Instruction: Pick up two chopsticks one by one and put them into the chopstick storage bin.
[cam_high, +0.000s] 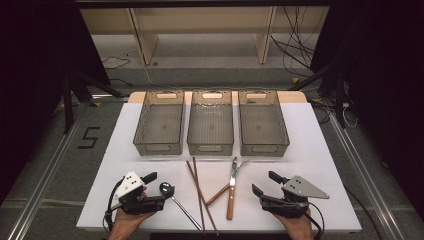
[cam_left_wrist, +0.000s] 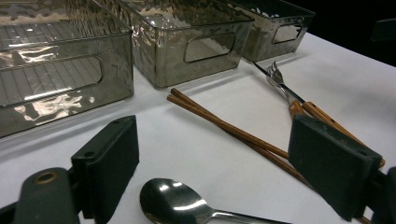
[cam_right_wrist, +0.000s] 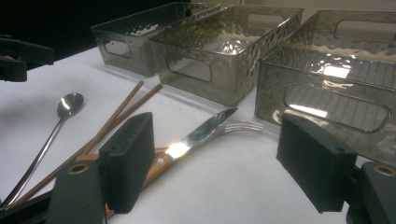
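At the bottom edge of the high view, two hands come in holding the grippers: the left gripper (cam_high: 156, 183) sits at lower left and the right gripper (cam_high: 264, 183) at lower right, both low over the white table (cam_high: 320, 165). Each has its jaws spread wide with nothing pinched between them; in the left gripper view the spoon's bowl lies on the table between the two black pads without touching either, and in the right gripper view the pads stand apart over the knife's wooden handle, also clear of it. Just beside the left gripper lies the spoon (cam_high: 176, 202), its bowl near the jaws and its handle running toward the lower centre of the frame. Right of it, in the lower middle, a pair of brown chopsticks (cam_high: 199, 192) lies nearly lengthwise, crossing one another low down. Further right, near the right gripper, the knife (cam_high: 231, 192) with a wooden handle lies with its blade pointing up the frame, and a fork (cam_high: 226, 186) with a wooden handle slants under it, its tines emerging beside the blade tip. Beyond the cutlery, across the middle of the frame, three clear smoky bins stand side by side: the left bin (cam_high: 159, 148), the middle bin (cam_high: 210, 148) and the right bin (cam_high: 264, 149).
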